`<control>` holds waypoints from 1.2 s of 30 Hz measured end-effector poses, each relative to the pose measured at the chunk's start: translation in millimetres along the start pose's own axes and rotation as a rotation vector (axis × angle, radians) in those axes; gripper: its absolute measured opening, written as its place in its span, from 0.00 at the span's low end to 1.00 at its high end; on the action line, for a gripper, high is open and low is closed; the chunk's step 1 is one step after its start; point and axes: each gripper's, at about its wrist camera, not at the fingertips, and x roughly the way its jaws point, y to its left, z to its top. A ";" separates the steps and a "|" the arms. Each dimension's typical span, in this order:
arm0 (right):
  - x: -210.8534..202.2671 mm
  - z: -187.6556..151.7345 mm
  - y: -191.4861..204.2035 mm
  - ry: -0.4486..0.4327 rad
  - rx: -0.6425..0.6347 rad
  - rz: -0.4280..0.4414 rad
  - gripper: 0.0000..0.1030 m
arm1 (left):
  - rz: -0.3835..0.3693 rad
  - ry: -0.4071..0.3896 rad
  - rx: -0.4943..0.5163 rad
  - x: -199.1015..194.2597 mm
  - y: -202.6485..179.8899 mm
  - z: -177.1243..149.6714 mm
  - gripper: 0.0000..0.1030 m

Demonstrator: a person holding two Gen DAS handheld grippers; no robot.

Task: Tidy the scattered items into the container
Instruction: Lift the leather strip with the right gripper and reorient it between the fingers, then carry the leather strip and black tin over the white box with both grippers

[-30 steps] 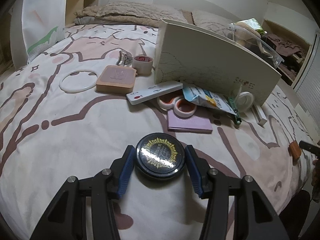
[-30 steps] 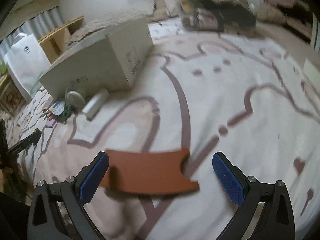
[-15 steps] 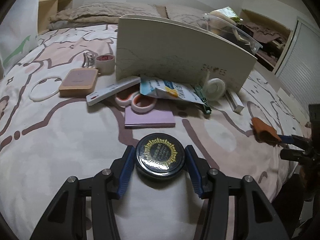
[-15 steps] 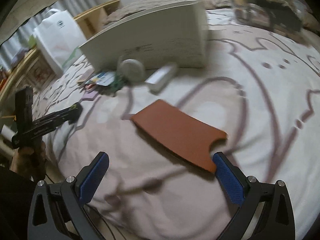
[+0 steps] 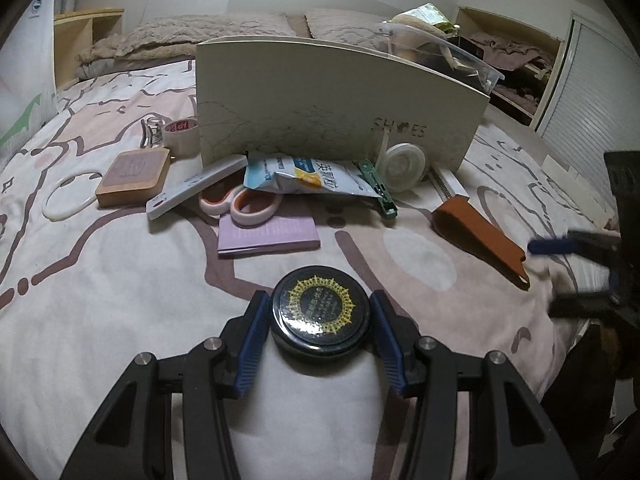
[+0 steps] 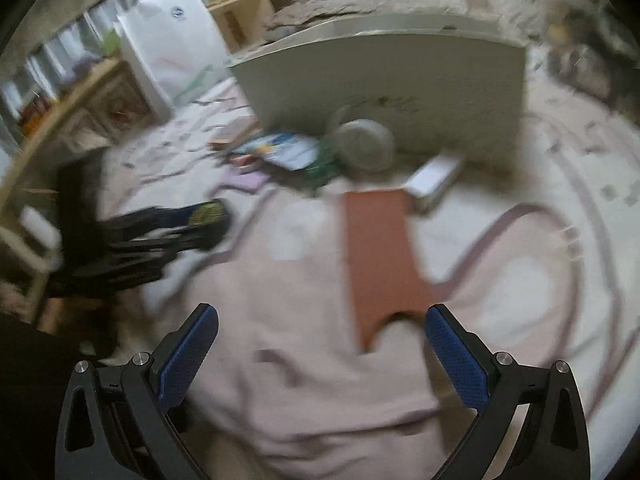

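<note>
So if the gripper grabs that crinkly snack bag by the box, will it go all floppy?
Probably yes. The snack bag looks like thin creased foil, so it would likely sag and crumple when squeezed. It seems puffy and light for its size. One end lies over the scissors, so dragging it might nudge them.

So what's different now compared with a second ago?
The right gripper, jaws wide open, has swung round the flat brown leather sleeve, which now points lengthwise toward the white shoe box. The left gripper keeps clamping the round black tin. The clutter beside the box looks unmoved.
</note>
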 end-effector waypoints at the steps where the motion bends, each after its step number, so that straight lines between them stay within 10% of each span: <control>1: 0.4 0.7 -3.5 -0.005 -0.008 -0.039 1.00 | 0.008 0.004 0.010 1.2 -1.9 -0.5 0.49; 4: 8.1 7.2 -14.7 -0.016 -0.037 -0.115 0.98 | 0.037 0.005 0.049 3.5 -7.0 -3.2 0.49; 6: 16.3 10.1 -16.1 -0.011 -0.064 -0.133 0.69 | 0.038 0.005 0.054 3.7 -7.6 -3.8 0.49; 11: 36.2 14.2 -13.0 -0.010 -0.119 -0.133 0.66 | 0.037 0.000 0.053 3.1 -7.0 -5.3 0.49; 14: 36.6 14.3 -7.2 -0.026 -0.150 -0.115 0.44 | 0.036 -0.002 0.052 3.0 -7.1 -5.9 0.49; 36: 31.7 33.8 -3.1 -0.115 -0.076 -0.055 0.44 | 0.057 -0.036 0.001 -2.7 -0.4 4.5 0.48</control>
